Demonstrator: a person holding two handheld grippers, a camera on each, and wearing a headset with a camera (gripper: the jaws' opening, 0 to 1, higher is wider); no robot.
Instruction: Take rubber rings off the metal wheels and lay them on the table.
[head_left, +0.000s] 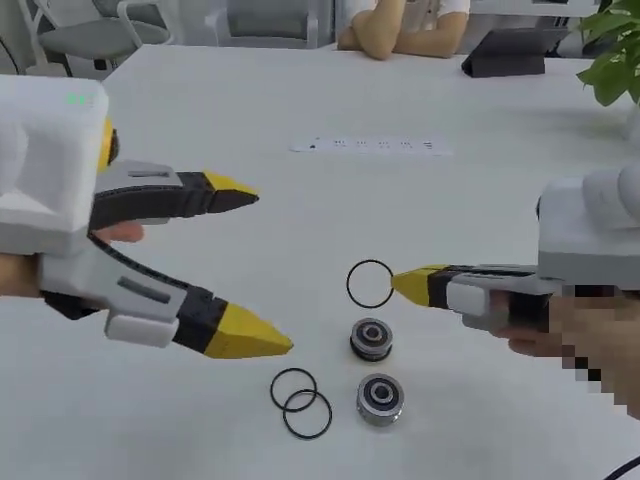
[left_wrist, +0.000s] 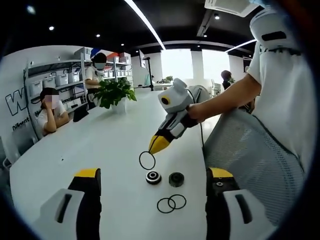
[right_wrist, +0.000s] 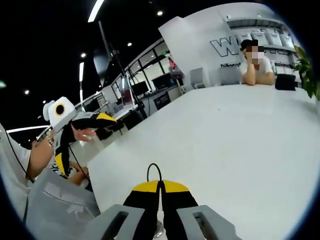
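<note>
**Head view.** At the left of the frame, the left gripper (head_left: 272, 270) above the white tabletop (head_left: 300, 210), yellow-tipped fingers (head_left: 245, 335) spread wide apart. At the right, the right gripper (head_left: 397, 284), fingers pressed together on a black rubber ring (head_left: 349, 283) just left of the tips, near the centre. Directly below that ring, two metal wheels (head_left: 372, 338), one under the other in the frame, close but apart. To their left, at lower centre, two loose rings (head_left: 272, 388) flat on the tabletop, overlapping each other. Farther up, a narrow printed strip (head_left: 370, 146). At the top edge, a seated person (head_left: 400, 35) with folded arms. In the upper right corner, a leafy plant (head_left: 615, 60).

**Left gripper view.** Along the bottom, own two fingers rising well apart. Above centre, the right gripper in the person's right hand (left_wrist: 197, 111), the rubber ring dangling from its shut yellow tips. Just below the ring, the metal wheels side by side, and lower still the loose rings. On the right, a mesh chair back (left_wrist: 245, 150). At the left, the plant, the seated person and a standing person (left_wrist: 97, 72) beside shelves (left_wrist: 55, 80).

**Right gripper view.** At bottom centre, own fingers closed tip against tip, a black loop of the rubber ring standing up from between them. At the left, the left gripper in the person's left hand (right_wrist: 85, 134), fingers parted. White tabletop across the middle. At upper right, the seated person.
</note>
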